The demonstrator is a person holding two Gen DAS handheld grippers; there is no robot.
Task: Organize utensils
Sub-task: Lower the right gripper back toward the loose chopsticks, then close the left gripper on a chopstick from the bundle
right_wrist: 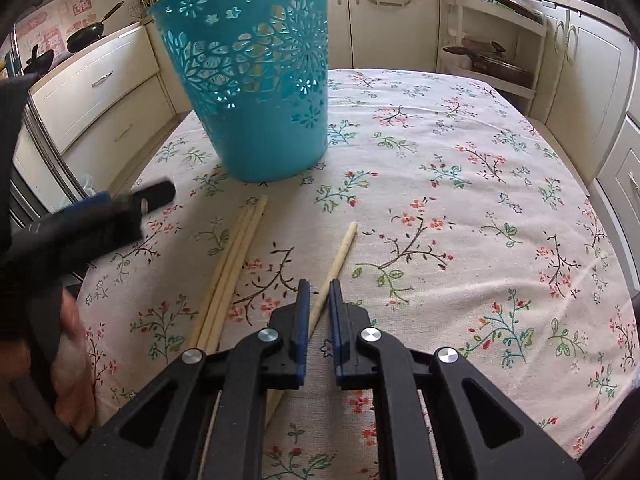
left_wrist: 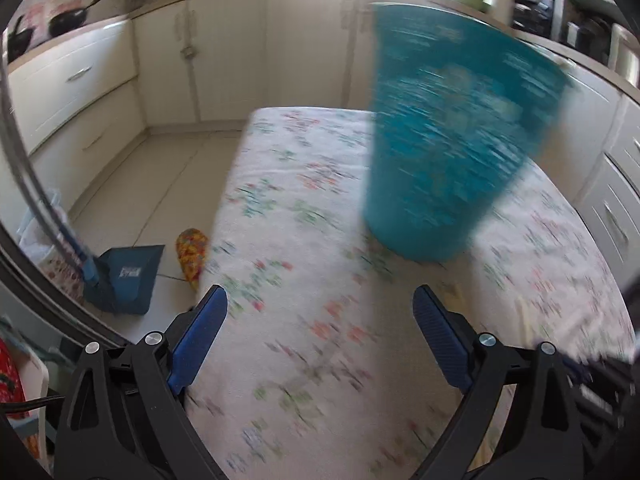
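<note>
A teal cut-out basket (right_wrist: 256, 80) stands on the floral tablecloth (right_wrist: 460, 200); it also shows, blurred, in the left wrist view (left_wrist: 448, 136). Several pale wooden chopsticks (right_wrist: 232, 264) lie side by side in front of it. One single chopstick (right_wrist: 338, 256) lies between the jaws of my right gripper (right_wrist: 319, 292), which stand narrow around it, low over the cloth. My left gripper (left_wrist: 320, 300) is open and empty above the cloth; it shows blurred at the left of the right wrist view (right_wrist: 120, 204).
White kitchen cabinets (left_wrist: 224, 60) ring the table. A blue dustpan (left_wrist: 124, 276) and a patterned slipper (left_wrist: 192, 252) lie on the floor left of the table. A shelf rack with a pan (right_wrist: 492, 60) stands beyond the far right corner.
</note>
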